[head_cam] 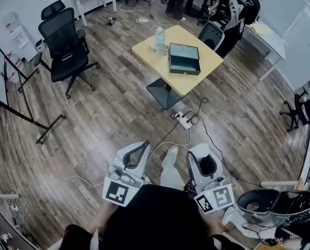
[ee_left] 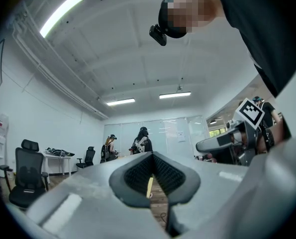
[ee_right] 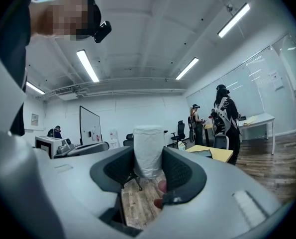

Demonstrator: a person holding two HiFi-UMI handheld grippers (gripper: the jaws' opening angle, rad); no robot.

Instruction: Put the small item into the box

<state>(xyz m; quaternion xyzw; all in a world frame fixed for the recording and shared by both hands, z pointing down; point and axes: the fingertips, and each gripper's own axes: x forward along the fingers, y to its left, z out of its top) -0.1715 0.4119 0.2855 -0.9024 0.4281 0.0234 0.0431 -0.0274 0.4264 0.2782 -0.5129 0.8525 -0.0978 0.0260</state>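
Carrying stage, judged from the layout. A small white cylindrical item (ee_right: pixel 148 151) was clamped between the pads of the right hand-held gripper (head_cam: pixel 207 160), its long axis upright and its top raised above the jaws. The left hand-held gripper (head_cam: pixel 138 155) was closed on nothing, with only a thin slit left between its pads. Both were held close to the person's body.

The open dark teal rectangular box (head_cam: pixel 184 70) was set near the middle of the yellow square-topped table (head_cam: pixel 144 48), toward its right corner. It lay well ahead of both grippers across the wooden floor (head_cam: pixel 108 113), and a little right of the jaws in the right gripper view. A long forward carry was therefore judged necessary.

No brand or label could be read; only square markers were shown on the gripper cubes.
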